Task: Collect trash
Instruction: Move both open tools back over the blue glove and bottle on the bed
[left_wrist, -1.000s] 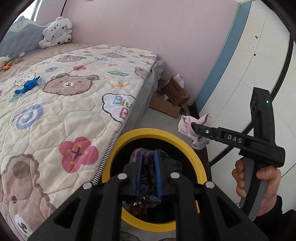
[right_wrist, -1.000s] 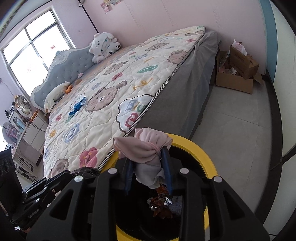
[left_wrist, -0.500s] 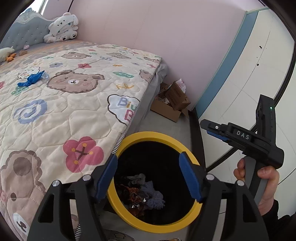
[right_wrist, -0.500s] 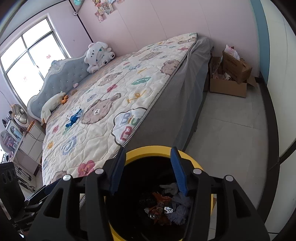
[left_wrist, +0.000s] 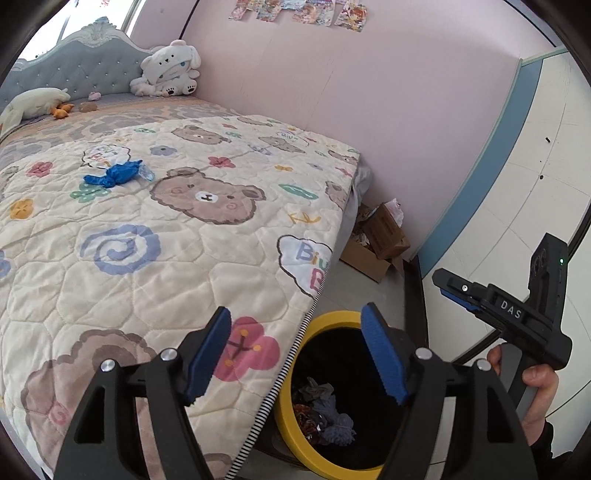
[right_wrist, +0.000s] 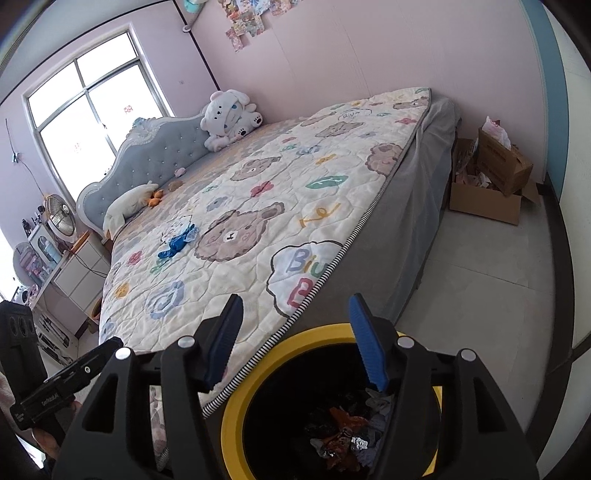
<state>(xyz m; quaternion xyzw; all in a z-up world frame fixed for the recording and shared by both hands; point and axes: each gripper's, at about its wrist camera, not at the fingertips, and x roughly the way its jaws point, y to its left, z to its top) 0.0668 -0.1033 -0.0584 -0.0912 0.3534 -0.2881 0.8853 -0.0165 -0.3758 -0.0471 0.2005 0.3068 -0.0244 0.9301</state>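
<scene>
Now left gripper (left_wrist: 295, 354) and right gripper (right_wrist: 293, 341) just spread apart, empty; rags dropped into yellow bin (left_wrist: 334, 318) lower frame; blue wrapper (left_wrist: 114, 175) upper left likely next.

Bin (right_wrist: 236, 424) mouth open from above, wedged against the bed (left_wrist: 166, 258) corner on one side; floor (right_wrist: 480, 302) clear on the other side up to the cardboard boxes (right_wrist: 491, 184) by the wall. Bed top is mostly open: only a blue wrapper (left_wrist: 114, 175) mid-quilt, plush toys (left_wrist: 170, 70) far back at the headboard. Both grippers empty, jaws apart, nothing between them.
</scene>
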